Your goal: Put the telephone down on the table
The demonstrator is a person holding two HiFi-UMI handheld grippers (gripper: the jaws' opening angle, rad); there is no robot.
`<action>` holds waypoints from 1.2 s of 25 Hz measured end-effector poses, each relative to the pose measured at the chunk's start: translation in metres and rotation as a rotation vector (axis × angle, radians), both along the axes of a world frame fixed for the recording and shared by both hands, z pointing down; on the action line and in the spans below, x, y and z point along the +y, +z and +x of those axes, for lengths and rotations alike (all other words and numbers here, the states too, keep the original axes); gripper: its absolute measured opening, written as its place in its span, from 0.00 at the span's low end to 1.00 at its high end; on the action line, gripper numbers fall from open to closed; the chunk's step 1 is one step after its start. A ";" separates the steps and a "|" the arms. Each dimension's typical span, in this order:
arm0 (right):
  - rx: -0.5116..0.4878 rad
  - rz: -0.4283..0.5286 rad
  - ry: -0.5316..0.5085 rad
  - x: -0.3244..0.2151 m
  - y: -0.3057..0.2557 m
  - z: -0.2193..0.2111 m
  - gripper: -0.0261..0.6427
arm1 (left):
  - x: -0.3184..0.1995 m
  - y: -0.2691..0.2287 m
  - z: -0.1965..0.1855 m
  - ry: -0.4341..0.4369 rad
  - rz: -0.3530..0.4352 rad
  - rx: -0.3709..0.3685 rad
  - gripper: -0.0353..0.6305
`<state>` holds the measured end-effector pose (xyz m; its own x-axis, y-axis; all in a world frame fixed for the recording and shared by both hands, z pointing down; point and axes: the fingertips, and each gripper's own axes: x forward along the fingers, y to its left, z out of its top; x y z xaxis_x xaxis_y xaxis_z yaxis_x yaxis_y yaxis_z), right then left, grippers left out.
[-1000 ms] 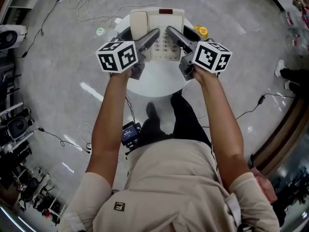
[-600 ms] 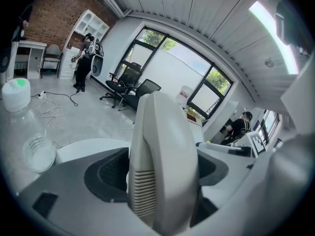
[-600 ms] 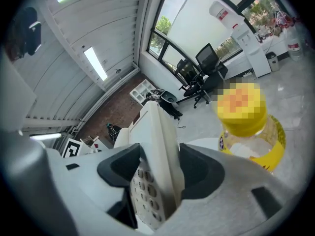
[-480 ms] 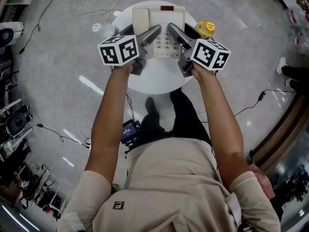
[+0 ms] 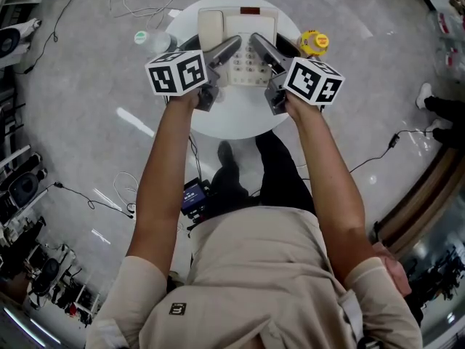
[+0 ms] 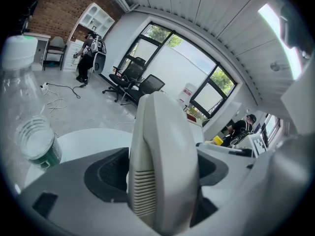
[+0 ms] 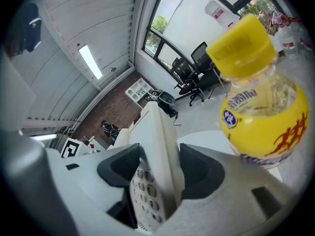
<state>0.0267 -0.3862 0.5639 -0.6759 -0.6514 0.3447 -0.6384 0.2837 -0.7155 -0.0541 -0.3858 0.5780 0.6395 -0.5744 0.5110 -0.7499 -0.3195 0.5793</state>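
Note:
A beige desk telephone (image 5: 240, 46) with its handset on the left and a keypad is held level over the round white table (image 5: 240, 118). My left gripper (image 5: 229, 51) is shut on the handset side (image 6: 165, 156). My right gripper (image 5: 260, 48) is shut on the keypad side (image 7: 156, 151). In both gripper views the dark jaw pads press against the telephone's edges. I cannot tell whether its underside touches the tabletop.
A yellow-capped bottle (image 5: 314, 42) of yellow drink stands on the table's right rim, close to my right gripper (image 7: 256, 97). A clear green-capped bottle (image 5: 149, 41) stands at the left rim (image 6: 34, 141). Cables lie on the grey floor beyond the table.
Both grippers and the telephone have shifted a little from the table's far edge toward its middle. The two bottles now show more fully beside the grippers.

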 end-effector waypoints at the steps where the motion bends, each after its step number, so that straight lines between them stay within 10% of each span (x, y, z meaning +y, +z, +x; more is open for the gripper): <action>1: 0.002 -0.003 0.001 0.000 0.003 0.000 0.40 | 0.000 0.003 -0.001 -0.001 -0.003 -0.001 0.62; 30: 0.019 -0.104 0.043 -0.014 0.075 -0.020 0.40 | -0.012 0.075 -0.022 -0.045 -0.126 -0.010 0.62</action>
<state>0.0067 -0.4006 0.6390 -0.6410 -0.6398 0.4241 -0.6619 0.1810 -0.7274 -0.0760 -0.3973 0.6525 0.6087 -0.5335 0.5872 -0.7681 -0.2108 0.6047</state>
